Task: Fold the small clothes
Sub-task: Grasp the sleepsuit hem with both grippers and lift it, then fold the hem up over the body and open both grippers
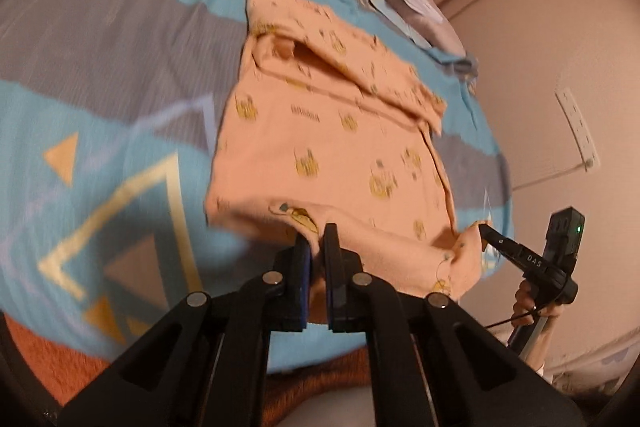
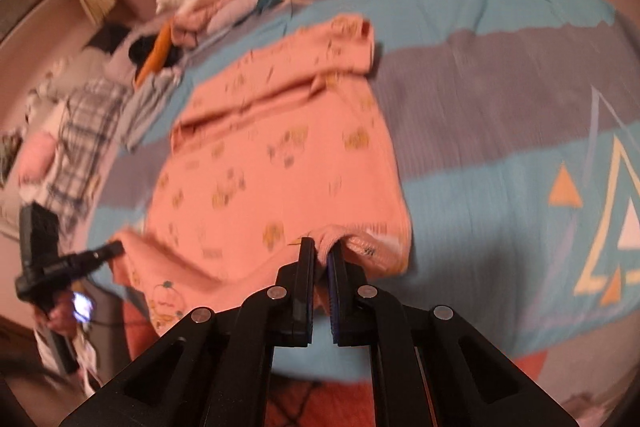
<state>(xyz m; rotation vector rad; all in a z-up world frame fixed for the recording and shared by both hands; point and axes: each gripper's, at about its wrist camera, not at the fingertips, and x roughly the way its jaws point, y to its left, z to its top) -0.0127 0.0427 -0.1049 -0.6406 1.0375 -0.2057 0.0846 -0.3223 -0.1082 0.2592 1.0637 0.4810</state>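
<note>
Both claws, left [image 1: 316, 239] and right [image 2: 322, 247], pinching shirt [image 1: 320, 131] hem, lying near bed [image 1: 120, 115] edge. Lifting level, keeping hem taut, folding toward collar evenly.

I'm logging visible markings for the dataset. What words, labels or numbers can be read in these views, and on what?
"DAS": white letters on the black finger of the right gripper, seen from the left wrist camera.
A short dark printed word on the peach garment: too blurred to read.
Left gripper: no text visible.
The right wrist view shows nothing legible.
</note>
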